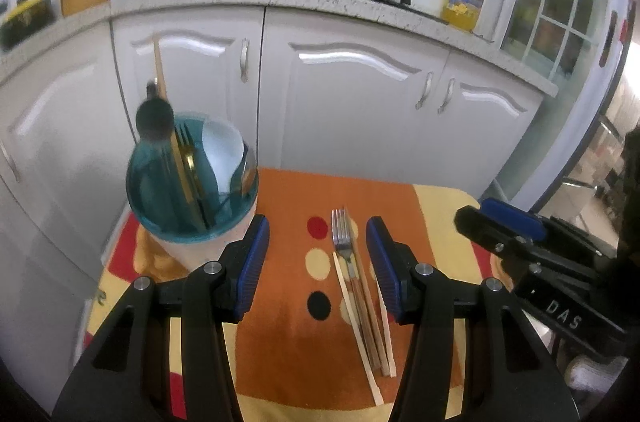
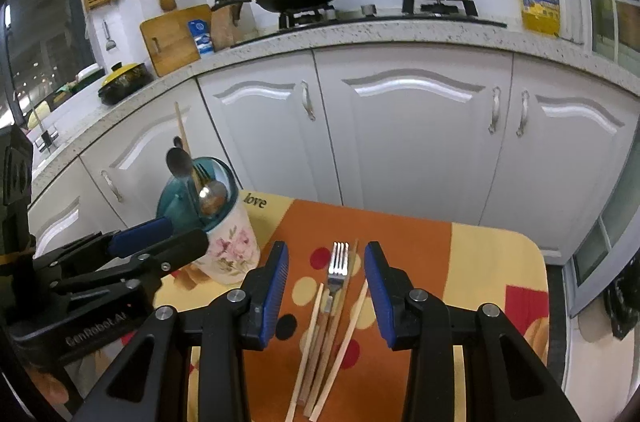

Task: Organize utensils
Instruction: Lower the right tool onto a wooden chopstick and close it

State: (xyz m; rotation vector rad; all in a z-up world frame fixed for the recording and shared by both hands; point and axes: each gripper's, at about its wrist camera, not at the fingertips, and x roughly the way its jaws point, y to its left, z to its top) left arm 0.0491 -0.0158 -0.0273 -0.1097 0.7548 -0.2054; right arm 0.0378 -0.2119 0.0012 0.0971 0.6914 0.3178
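Both the left gripper (image 1: 317,264) and the right gripper (image 2: 326,288) hang above the surface (image 2: 472,262) with jaws open and empty, framing the fork (image 2: 337,268) and chopsticks (image 2: 320,342) lying loose together on the patterned cloth. The utensil holder (image 2: 224,238), already stocked with spoons, stands just to the left. Likely fault: closing on this tangled bundle may catch several pieces or scatter the chopsticks.
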